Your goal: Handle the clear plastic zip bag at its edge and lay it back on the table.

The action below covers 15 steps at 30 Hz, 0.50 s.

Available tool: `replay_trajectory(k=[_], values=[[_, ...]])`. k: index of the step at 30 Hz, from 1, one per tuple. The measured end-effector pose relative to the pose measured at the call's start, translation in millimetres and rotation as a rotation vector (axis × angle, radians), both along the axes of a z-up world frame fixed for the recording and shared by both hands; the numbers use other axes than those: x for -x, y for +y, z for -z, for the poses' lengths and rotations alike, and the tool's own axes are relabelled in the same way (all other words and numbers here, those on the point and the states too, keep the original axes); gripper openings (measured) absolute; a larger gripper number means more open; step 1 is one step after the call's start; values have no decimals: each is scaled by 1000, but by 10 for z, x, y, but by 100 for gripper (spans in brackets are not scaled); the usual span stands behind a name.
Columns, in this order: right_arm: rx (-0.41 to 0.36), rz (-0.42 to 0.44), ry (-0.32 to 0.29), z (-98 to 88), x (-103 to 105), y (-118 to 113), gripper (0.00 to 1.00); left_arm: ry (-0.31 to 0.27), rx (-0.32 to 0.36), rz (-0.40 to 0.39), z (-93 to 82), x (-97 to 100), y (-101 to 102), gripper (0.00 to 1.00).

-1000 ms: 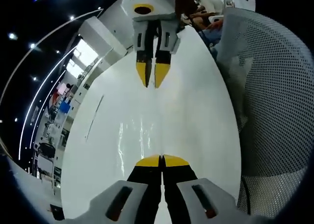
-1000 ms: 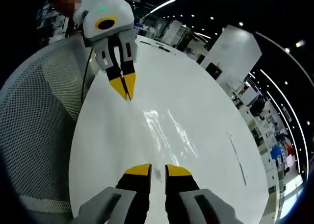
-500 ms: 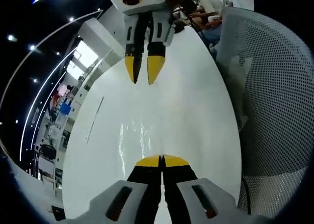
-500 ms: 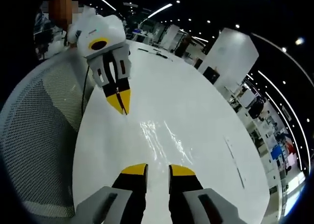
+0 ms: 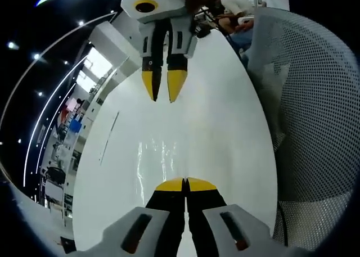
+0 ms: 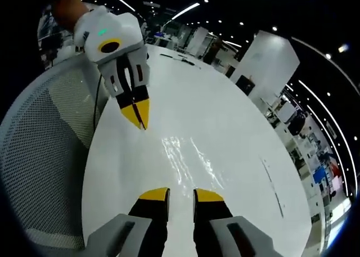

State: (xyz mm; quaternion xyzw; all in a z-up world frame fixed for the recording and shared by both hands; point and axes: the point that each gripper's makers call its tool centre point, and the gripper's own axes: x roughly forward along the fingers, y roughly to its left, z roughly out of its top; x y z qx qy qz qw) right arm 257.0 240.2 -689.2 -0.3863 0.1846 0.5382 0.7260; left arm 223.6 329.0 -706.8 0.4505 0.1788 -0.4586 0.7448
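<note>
Now we have both grippers over the white table [image 5: 225, 133], facing one another across it. In the left gripper view, our left gripper [image 5: 185, 184] rises from the bottom edge with its two yellow tips pressed together, no gap showing between them. We cannot tell whether any plastic is pinched there. Just ahead of those tips lies the clear plastic zip bag [image 5: 160, 158], flat on the tabletop and readable mainly as a patch of streaky glare. Beyond the bag, on its far side, the right gripper [image 5: 162, 92] points back toward us, its yellow tips slightly apart and hanging clear of the bag.

In the right gripper view, the right gripper [image 6: 181, 194] shows its tips parted with a clear strip of table visible between them, holding nothing. The bag [image 6: 188, 158] lies just ahead of these tips too, between the two tools. Past it, the left gripper [image 6: 138, 113] comes in with its tips together in a single point, a hand [image 6: 68, 4] gripping its white body from behind.

A grey mesh chair back [image 5: 315, 99] stands beside the table edge, to the right of our left gripper. A thin dark line [image 5: 108, 134] marks the tabletop off to its left.
</note>
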Motion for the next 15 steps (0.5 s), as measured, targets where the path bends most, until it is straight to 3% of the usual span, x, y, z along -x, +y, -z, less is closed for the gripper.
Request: replay_trajectory(k=[15], values=[[-2,-36,27,97,59,212,11,-18,13,7,-69,-42,-51,0]])
